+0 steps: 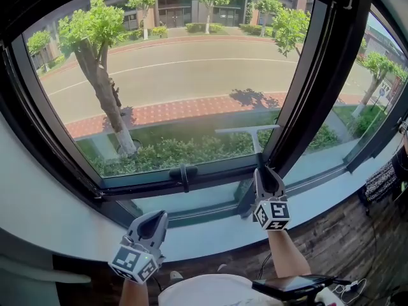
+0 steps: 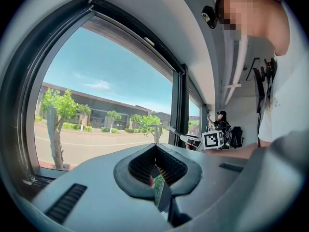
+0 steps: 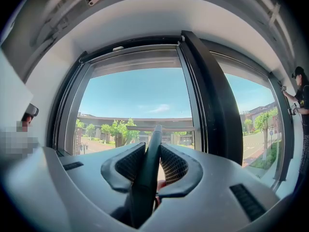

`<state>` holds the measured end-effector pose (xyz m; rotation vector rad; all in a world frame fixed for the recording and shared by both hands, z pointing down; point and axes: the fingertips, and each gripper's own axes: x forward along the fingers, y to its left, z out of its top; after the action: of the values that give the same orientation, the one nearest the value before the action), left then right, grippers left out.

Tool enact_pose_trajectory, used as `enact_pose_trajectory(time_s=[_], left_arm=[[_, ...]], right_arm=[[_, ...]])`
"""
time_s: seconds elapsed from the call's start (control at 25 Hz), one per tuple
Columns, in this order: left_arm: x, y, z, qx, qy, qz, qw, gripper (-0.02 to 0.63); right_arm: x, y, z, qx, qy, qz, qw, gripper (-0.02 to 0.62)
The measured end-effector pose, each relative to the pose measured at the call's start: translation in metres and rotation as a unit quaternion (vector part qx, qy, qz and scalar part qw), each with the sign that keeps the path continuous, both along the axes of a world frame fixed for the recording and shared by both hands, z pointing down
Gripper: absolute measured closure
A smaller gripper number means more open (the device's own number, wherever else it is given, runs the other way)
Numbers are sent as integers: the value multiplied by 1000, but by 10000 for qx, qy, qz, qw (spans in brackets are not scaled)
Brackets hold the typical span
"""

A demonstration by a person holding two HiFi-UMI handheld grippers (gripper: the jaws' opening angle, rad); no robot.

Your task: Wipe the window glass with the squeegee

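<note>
The squeegee (image 1: 247, 131) stands against the lower right of the big window glass (image 1: 178, 75), its pale blade level and its handle running down into my right gripper (image 1: 268, 178), which is shut on the handle. In the right gripper view the dark handle (image 3: 147, 178) sits clamped between the ribbed pads, and the blade (image 3: 161, 128) crosses the glass ahead. My left gripper (image 1: 152, 220) hangs lower at the left, below the sill and off the glass. Its jaws look shut with nothing held (image 2: 156, 149).
A dark window handle (image 1: 183, 174) sits on the bottom frame. A thick black mullion (image 1: 306, 94) bounds the pane on the right, with another pane beyond it. Another person (image 3: 301, 95) stands at the far right window. Cables (image 1: 347, 287) lie on the wood floor.
</note>
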<state>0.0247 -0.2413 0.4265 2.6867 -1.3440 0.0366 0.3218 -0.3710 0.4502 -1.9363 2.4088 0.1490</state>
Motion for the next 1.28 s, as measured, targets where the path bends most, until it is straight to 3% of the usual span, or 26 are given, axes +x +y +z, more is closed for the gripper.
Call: enact_pose_trajectory(time_s=[0.64, 1.28], left_arm=[[-2, 7, 3, -77, -40, -77, 9999, 588], [-6, 12, 5, -82, -11, -241, 9997, 589]], right_arm=[[7, -6, 105, -1142, 102, -80, 9934, 492], [-2, -7, 146, -1590, 343, -247, 9864, 492]])
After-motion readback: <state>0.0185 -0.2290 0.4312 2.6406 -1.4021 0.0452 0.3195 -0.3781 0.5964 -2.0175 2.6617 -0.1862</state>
